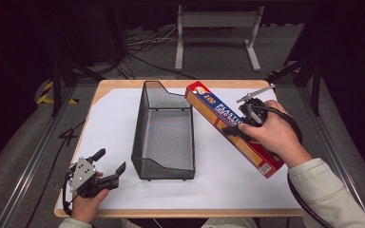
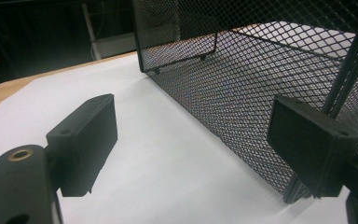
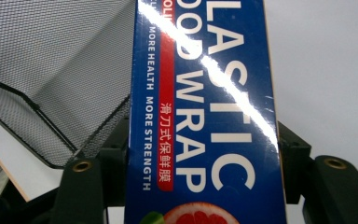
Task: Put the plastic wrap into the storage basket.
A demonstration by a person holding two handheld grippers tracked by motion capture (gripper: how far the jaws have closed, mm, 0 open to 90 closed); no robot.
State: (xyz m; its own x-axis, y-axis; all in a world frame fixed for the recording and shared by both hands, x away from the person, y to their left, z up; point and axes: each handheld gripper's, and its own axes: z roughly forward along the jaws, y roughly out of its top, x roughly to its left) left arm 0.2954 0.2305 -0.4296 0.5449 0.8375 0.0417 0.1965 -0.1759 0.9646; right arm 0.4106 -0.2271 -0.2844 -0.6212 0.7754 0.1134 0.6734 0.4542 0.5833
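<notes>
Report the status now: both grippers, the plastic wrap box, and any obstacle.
Right gripper shut on plastic wrap box, box tilted beside mesh basket. Left gripper open, holding nothing, near basket's corner. Nothing lies in basket.

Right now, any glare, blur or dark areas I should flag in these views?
Right gripper view: a diagonal glare streak crosses the plastic wrap box, washing out some letters. Left gripper view: mesh basket sharp, near jaws soft. High view: surroundings beyond the table very dark.
</notes>
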